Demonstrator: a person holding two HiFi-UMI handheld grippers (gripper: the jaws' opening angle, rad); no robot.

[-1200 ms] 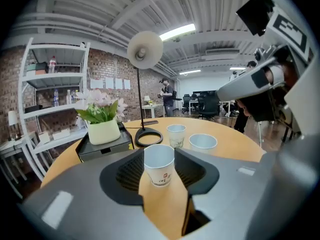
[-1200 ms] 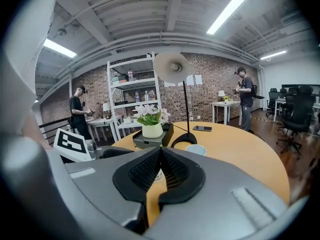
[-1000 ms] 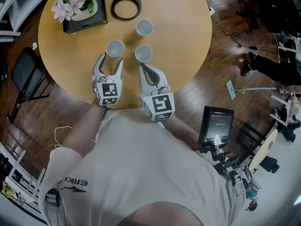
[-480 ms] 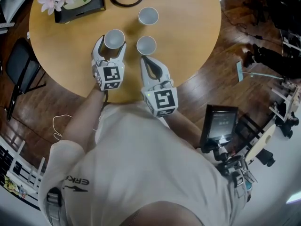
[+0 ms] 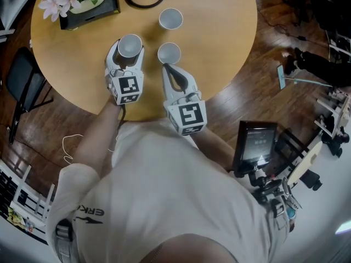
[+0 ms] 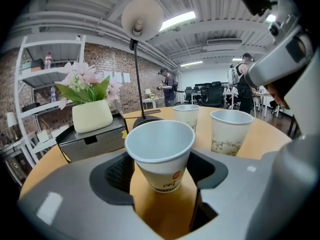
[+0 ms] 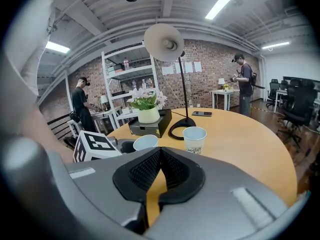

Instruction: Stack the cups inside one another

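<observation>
The right gripper (image 5: 165, 66), pressed together on nothing, lay just short of the middle cup (image 5: 169, 53), while the left gripper (image 5: 128, 48), spread though just narrowed slightly, flanked the left cup (image 6: 160, 153) standing on the table (image 5: 219, 48), its red stamp and print unreadably small, with the far cup (image 5: 170, 19) beyond.

1. The left tongs (image 5: 127, 53) are pointing forward and down, their wide jaws having just been closing slightly around a cup (image 6: 161, 154) without pressing it.
2. The right tongs (image 5: 166, 67) are pointing likewise just beside them, jaws pressing together, empty.
</observation>
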